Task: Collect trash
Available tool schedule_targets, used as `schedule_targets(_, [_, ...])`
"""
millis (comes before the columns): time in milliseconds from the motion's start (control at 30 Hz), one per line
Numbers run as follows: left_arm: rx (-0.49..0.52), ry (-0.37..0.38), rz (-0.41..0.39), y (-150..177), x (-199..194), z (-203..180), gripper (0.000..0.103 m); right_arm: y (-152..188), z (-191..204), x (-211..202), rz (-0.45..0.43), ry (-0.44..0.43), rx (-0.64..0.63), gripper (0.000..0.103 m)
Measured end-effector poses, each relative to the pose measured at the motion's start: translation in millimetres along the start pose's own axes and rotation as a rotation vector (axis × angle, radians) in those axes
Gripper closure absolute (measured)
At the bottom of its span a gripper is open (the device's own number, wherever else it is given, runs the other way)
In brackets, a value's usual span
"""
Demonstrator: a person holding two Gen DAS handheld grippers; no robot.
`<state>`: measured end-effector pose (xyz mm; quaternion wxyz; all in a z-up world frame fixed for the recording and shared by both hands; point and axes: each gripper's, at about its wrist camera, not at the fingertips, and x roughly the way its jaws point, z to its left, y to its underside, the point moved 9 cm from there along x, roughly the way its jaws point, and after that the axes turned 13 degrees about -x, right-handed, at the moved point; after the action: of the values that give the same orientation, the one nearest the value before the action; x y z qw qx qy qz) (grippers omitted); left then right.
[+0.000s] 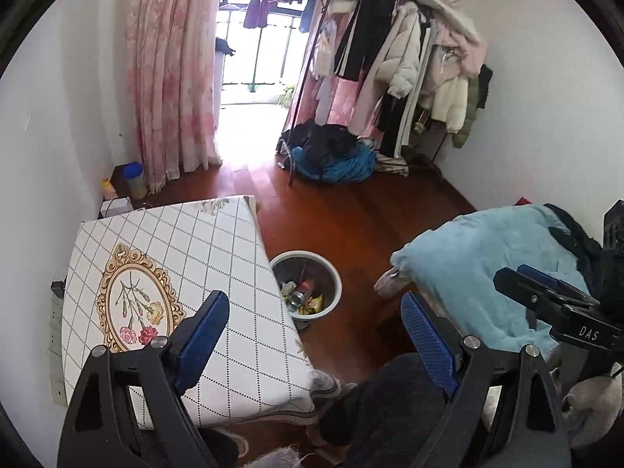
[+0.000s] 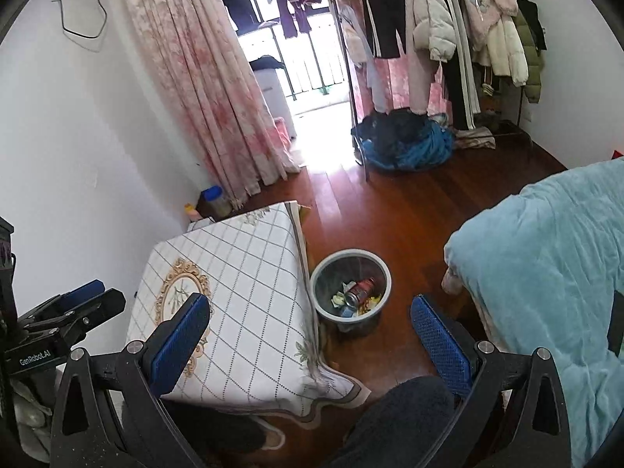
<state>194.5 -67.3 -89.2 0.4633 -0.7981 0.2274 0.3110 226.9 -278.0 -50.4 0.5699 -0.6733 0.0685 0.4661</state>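
Note:
A grey waste bin (image 1: 335, 279) (image 2: 323, 277) stands on the wooden floor between the small table and the bed. Inside it lie a red drinks can (image 1: 302, 291) (image 2: 358, 290) and crumpled wrappers (image 1: 314, 304) (image 2: 338, 299). My left gripper (image 1: 314, 321) is high above the floor, open, with nothing between its blue pads; the bin shows between them. My right gripper (image 2: 310, 323) is also raised and open, empty, and looks down on the bin. In the left wrist view the right gripper (image 1: 546, 292) shows at the right edge; in the right wrist view the left gripper (image 2: 84, 298) shows at the left edge.
A table with a checked cloth (image 1: 202, 257) (image 2: 249, 273) stands left of the bin. A bed with a light blue blanket (image 1: 487, 265) (image 2: 546, 257) is on the right. Bottles (image 1: 134, 179) sit in the corner by pink curtains. A clothes rack (image 1: 409, 58) and a clothes pile (image 1: 335, 156) stand behind. A person's legs and slippers (image 1: 325, 384) are below.

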Motion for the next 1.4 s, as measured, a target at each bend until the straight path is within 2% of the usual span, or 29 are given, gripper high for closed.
schedule_targets(233, [0.005, 0.035, -0.006, -4, -10, -5, 0.013, -12, 13, -23, -0.015, -0.017, -0.028, 0.0])
schedule_targets(500, [0.022, 0.044, -0.006, -3, -12, -9, 0.013, -13, 18, -23, 0.0, -0.034, -0.032, 0.0])
schedule_targets(600, [0.019, 0.049, -0.004, -4, -11, -11, 0.0, -13, 20, -22, 0.007, -0.038, -0.036, 0.0])
schedule_targets(1033, [0.012, 0.06, -0.003, -8, -11, -17, 0.0, -16, 17, -23, 0.008, -0.038, -0.05, 0.0])
schedule_targets(1400, [0.014, 0.069, 0.03, -8, -3, -21, 0.0, -20, 8, -27, 0.032, -0.069, -0.058, 0.0])
